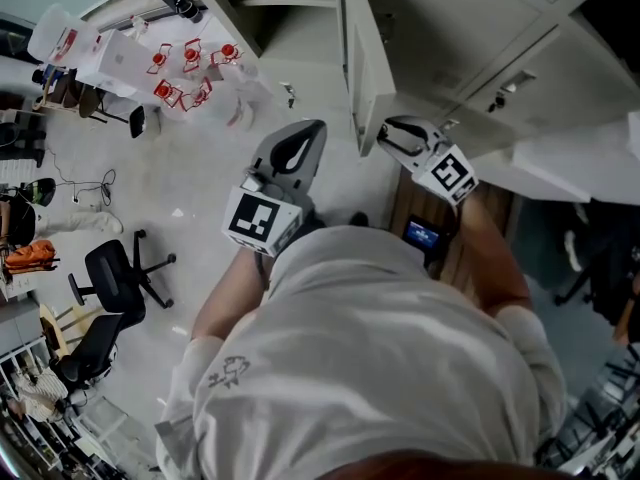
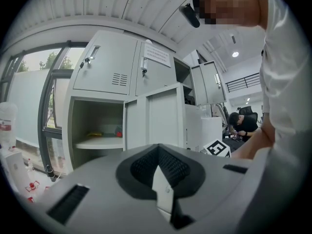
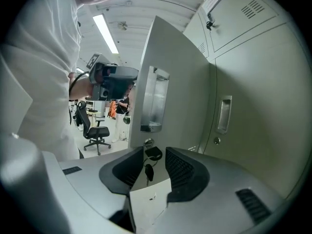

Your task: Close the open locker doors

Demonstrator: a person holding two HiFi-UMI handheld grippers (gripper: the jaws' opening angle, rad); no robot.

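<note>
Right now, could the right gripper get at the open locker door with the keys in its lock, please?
Probably yes. The right gripper has its jaws apart and points at the open door. The keys hang in line between the jaws, with nothing in the way. Contact I cannot tell.

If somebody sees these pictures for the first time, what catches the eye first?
Probably the open locker door close before the right tongs, its keys hanging from the lock, seen through the gap of the open jaws. In the left gripper view, another open locker shows a shelf with a yellow thing and a red thing.
</note>
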